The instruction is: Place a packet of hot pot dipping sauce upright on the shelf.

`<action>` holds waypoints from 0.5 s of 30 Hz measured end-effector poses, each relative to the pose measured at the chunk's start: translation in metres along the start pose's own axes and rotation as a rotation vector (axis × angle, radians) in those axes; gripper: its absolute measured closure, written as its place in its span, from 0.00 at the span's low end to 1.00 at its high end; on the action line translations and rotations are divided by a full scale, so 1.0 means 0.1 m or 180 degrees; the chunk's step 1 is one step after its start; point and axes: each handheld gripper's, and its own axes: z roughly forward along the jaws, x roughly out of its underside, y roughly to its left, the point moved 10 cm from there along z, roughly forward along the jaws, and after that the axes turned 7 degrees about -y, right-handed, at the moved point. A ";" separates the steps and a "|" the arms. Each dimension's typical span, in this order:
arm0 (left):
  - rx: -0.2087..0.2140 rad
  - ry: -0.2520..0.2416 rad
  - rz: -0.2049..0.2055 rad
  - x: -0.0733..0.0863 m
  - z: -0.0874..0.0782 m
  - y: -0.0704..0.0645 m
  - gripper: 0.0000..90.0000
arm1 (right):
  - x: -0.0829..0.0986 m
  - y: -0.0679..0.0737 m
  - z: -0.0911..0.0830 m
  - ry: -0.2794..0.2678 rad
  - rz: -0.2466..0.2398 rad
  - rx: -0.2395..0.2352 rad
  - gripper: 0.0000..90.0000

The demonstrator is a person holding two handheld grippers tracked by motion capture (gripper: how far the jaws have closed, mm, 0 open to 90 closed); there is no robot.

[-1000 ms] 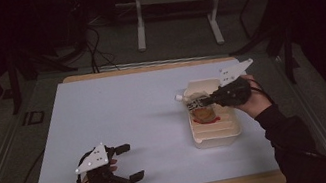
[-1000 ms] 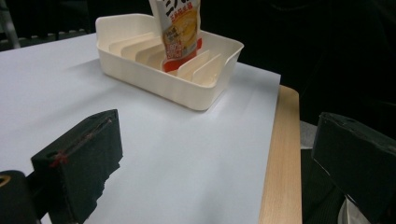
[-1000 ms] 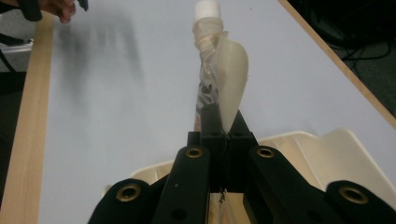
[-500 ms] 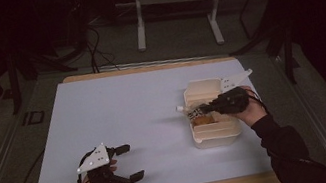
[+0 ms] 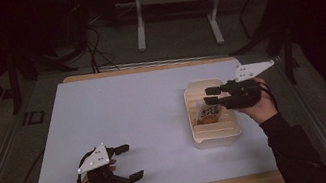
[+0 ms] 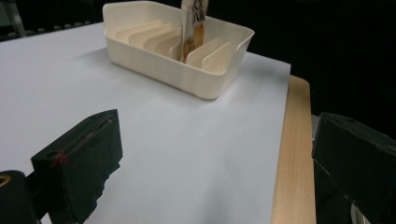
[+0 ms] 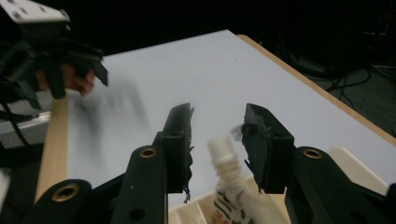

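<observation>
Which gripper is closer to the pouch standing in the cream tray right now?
The right gripper. Its open fingers straddle the white cap of the pouch in the cream tray. The left gripper sits open near the table's front edge, well away from the tray.

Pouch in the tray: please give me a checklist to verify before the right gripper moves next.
1. Right gripper open: ok, jaws apart.
2. Pouch released: ok, its cap sits between the jaws, touching neither.
3. Pouch standing in a slot of the tray: ok, upright between dividers.
4. Pouch fully seated: cannot tell.
5. Left gripper out of the way: ok, open at the near table edge.
</observation>
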 end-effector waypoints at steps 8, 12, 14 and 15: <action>-0.0015 0.0010 0.0007 0.01 0.00 0.01 0.02 | -0.11 0.25 0.09 -0.0044 0.0100 -0.0065 0.42; 0.0002 0.0010 0.0018 0.01 0.01 -0.01 0.02 | -0.14 0.50 0.20 -0.0081 0.0052 -0.0160 0.15; 0.0007 0.0025 0.0022 0.01 0.01 -0.02 0.02 | -0.14 0.59 0.25 -0.0083 0.0044 -0.0193 0.14; 0.0016 0.0023 0.0028 0.02 0.01 -0.02 0.02 | -0.13 0.64 0.27 -0.0084 0.0038 -0.0223 0.14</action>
